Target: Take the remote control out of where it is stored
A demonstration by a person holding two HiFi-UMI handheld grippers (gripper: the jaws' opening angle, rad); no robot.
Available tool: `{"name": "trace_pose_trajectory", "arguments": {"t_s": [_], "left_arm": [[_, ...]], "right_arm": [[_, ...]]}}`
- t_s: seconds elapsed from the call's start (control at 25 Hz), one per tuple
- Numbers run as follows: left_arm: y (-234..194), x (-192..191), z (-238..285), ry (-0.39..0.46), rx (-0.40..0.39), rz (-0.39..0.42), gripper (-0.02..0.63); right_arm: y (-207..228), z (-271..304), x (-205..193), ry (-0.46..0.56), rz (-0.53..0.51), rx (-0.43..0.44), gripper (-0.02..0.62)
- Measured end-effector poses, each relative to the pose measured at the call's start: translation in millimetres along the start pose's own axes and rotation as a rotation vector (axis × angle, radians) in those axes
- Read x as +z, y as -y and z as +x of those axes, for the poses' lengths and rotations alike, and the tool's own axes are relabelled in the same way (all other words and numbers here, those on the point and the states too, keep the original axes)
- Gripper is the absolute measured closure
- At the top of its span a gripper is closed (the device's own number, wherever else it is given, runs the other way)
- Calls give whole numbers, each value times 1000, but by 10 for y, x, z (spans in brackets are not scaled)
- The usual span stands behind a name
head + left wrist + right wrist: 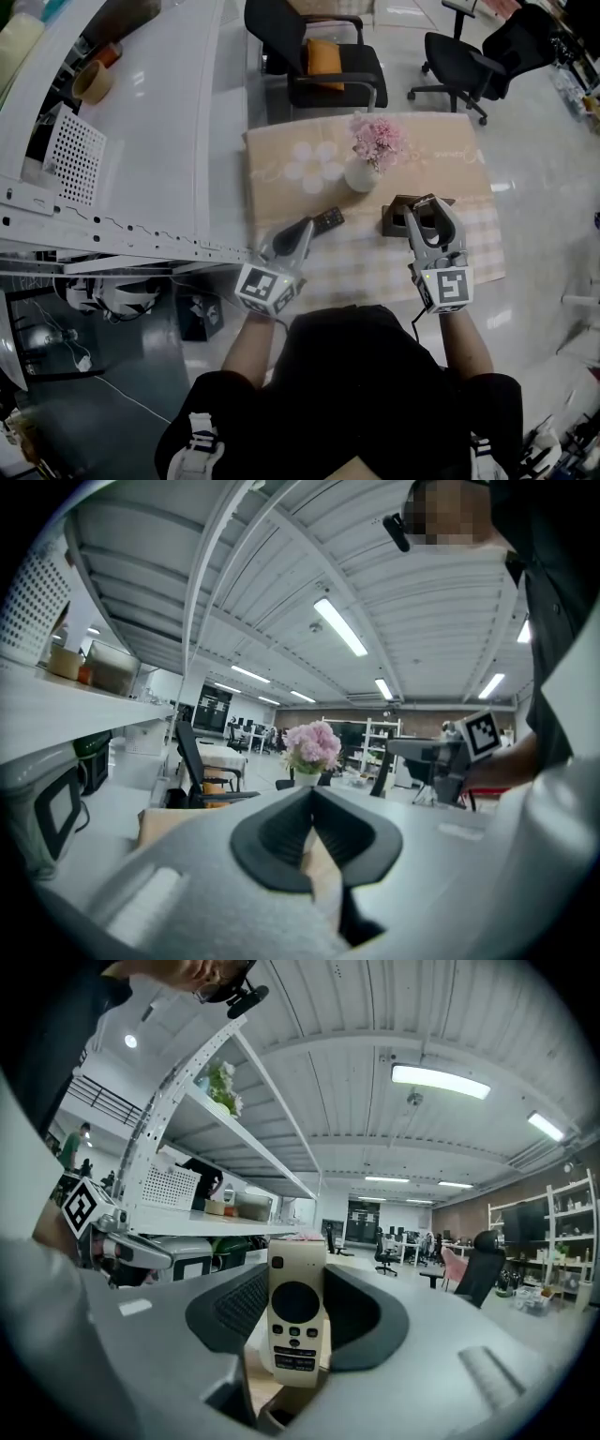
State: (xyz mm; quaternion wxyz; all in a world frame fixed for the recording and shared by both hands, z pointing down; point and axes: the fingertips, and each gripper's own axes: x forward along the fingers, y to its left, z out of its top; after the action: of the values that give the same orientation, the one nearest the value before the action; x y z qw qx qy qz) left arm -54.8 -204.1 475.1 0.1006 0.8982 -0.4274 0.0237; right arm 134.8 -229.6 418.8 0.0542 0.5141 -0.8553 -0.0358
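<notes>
Right gripper view: the cream remote stands upright, clamped between the jaws of the right gripper, above a dark holder on the table. The left gripper, jaws together and empty, points just beside a black remote.

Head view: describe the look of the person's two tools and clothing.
The left tool and right tool are grey with black pads; each carries a white cube with black square markers. A thin cable trails from the right one. The top is black.
</notes>
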Motion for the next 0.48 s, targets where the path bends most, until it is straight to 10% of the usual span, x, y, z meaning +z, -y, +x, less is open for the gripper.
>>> {"name": "trace_pose_trajectory", "arguments": {"t_s": [0.48], "left_arm": [[-139, -74, -434, 0, 207, 3, 604]], "right_arm": [[-846, 136, -98, 24, -289, 378, 411]]}}
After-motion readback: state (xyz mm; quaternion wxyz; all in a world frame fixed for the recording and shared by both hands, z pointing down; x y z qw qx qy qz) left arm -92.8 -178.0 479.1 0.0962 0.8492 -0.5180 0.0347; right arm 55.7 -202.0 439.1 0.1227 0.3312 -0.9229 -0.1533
